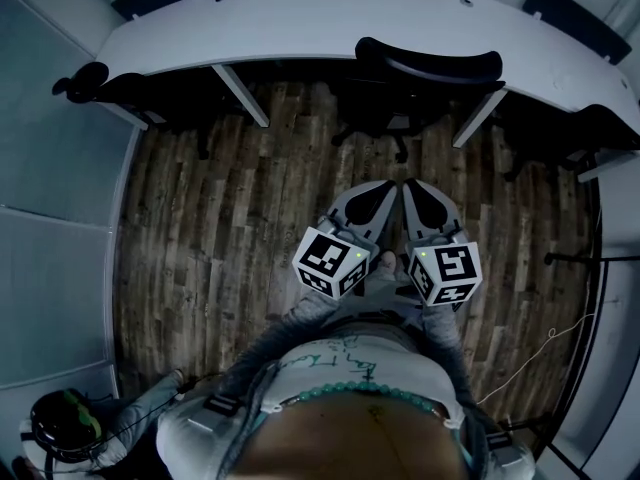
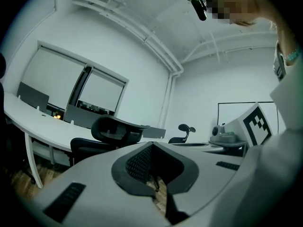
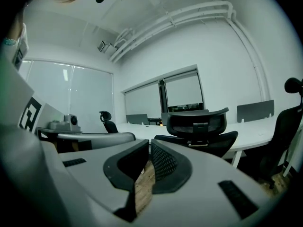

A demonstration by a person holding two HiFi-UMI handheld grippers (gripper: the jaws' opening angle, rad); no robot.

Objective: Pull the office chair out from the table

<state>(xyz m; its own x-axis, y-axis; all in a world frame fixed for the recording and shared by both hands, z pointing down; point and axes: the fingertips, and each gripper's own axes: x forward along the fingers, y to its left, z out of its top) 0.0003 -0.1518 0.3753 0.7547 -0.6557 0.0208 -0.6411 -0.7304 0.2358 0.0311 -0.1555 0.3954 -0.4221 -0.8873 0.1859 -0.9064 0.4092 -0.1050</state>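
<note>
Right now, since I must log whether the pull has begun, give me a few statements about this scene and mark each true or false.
1. The office chair sits tucked in at the edge of the table. True.
2. The left gripper is clamped on the office chair's backrest. False: it is shut on nothing and is held near the person, apart from the chair.
3. The right gripper has its jaws together with nothing between them. True.
4. The floor is carpeted. False: the floor is wood planks.
5. The office chair is the only one at the table. False: a second chair stands at the left end.
</note>
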